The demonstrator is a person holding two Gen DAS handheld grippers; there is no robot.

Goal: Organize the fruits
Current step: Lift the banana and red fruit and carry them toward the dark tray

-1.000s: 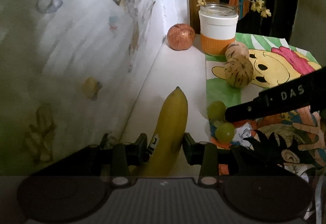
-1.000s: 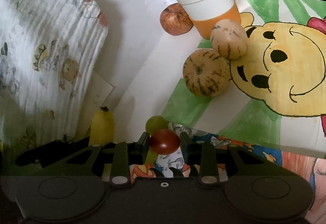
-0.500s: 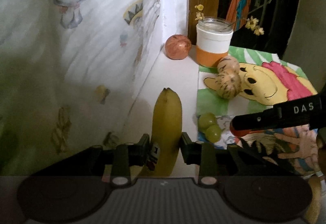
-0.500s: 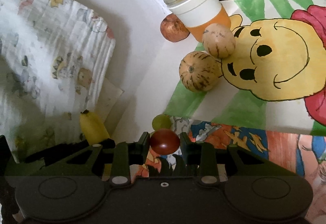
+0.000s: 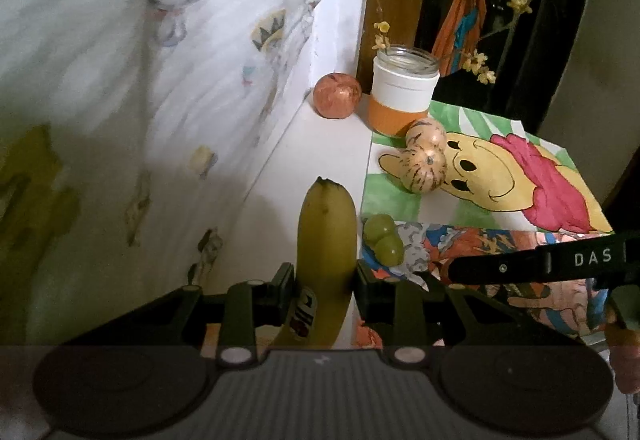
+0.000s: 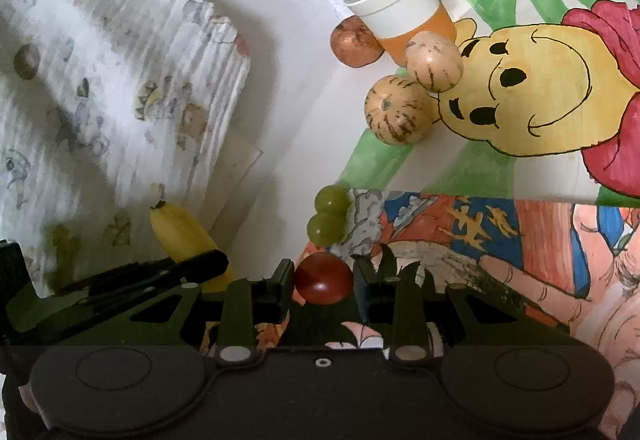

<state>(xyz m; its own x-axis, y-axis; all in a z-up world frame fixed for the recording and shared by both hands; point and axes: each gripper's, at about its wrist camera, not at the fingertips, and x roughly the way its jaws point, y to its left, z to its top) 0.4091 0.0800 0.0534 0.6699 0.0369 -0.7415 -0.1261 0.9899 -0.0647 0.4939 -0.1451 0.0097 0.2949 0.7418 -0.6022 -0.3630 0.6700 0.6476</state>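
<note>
My left gripper (image 5: 325,274) is shut on a yellow banana (image 5: 326,240) and holds it above the white tabletop, tip pointing away. My right gripper (image 6: 324,274) is shut on a dark red cherry tomato (image 6: 324,278) above the cartoon paper. Two green grapes (image 6: 327,216) lie side by side at the paper's left edge, just ahead of the tomato; they also show in the left wrist view (image 5: 382,238). Two striped melons (image 6: 416,88) sit further back on the bear drawing. A red apple (image 5: 337,101) sits in the far corner. The banana shows in the right wrist view (image 6: 182,232).
A glass jar with a white and orange sleeve (image 5: 402,96) holds flower twigs beside the apple. A printed white cloth (image 5: 160,80) hangs along the left. Coloured drawings (image 6: 520,120) cover the table's right side. The right gripper's finger (image 5: 540,264) crosses the left wrist view.
Both grippers have drawn back and up, each with its fruit still held. The grapes and melons look farther away. The right gripper has moved right in the left wrist view.
</note>
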